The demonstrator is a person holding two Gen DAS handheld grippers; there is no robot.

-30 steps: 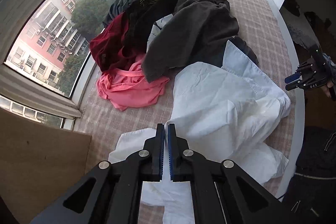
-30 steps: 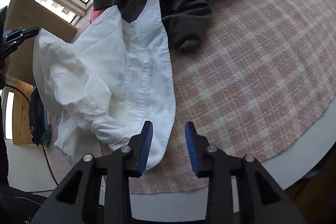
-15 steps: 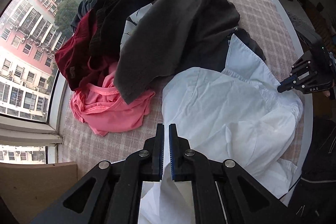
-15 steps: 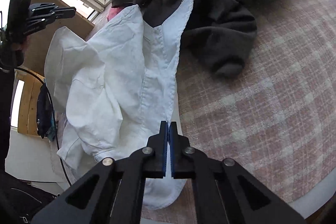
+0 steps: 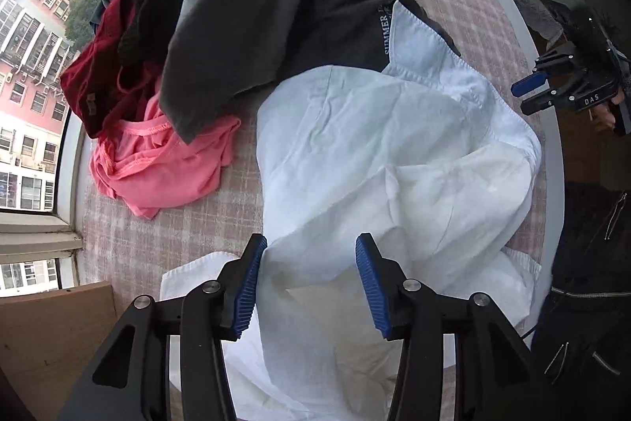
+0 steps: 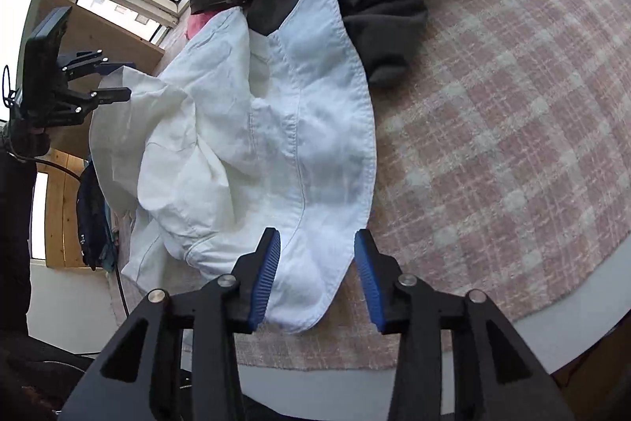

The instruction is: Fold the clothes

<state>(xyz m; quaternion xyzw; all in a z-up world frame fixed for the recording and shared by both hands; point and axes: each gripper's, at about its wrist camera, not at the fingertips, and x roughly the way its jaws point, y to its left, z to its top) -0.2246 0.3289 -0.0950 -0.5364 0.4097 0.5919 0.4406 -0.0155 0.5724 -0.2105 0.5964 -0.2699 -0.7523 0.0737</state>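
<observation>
Left gripper (image 5: 311,275) spread wide, blue pads (image 5: 248,287) parted with nothing pinched between them, hovering over the near hem of a rumpled white shirt (image 5: 378,160) that fills the middle of the left wrist view and spills toward 6 o'clock. Right gripper (image 6: 317,275) likewise wide apart and holding nothing, its pads (image 6: 364,279) straddling the rounded lower edge of the same white shirt (image 6: 292,129) without closing on it. Same right gripper seen from the left wrist camera at 3 o'clock (image 5: 540,93), off the edge of the shirt, fingers parted. Left gripper seen from the right wrist camera at 9 o'clock (image 6: 114,79), beside the shirt's far fold. Spread beneath everything, a pink and cream checked cloth (image 6: 512,113). At 12 o'clock of the shirt, a dark grey garment (image 5: 284,6) overlapping its collar end. At 9 to 10 o'clock in the left wrist view, a pink top (image 5: 157,168) partly tucked under the grey one, with a dark red garment (image 5: 98,73) just beyond it toward the window (image 5: 35,26).
</observation>
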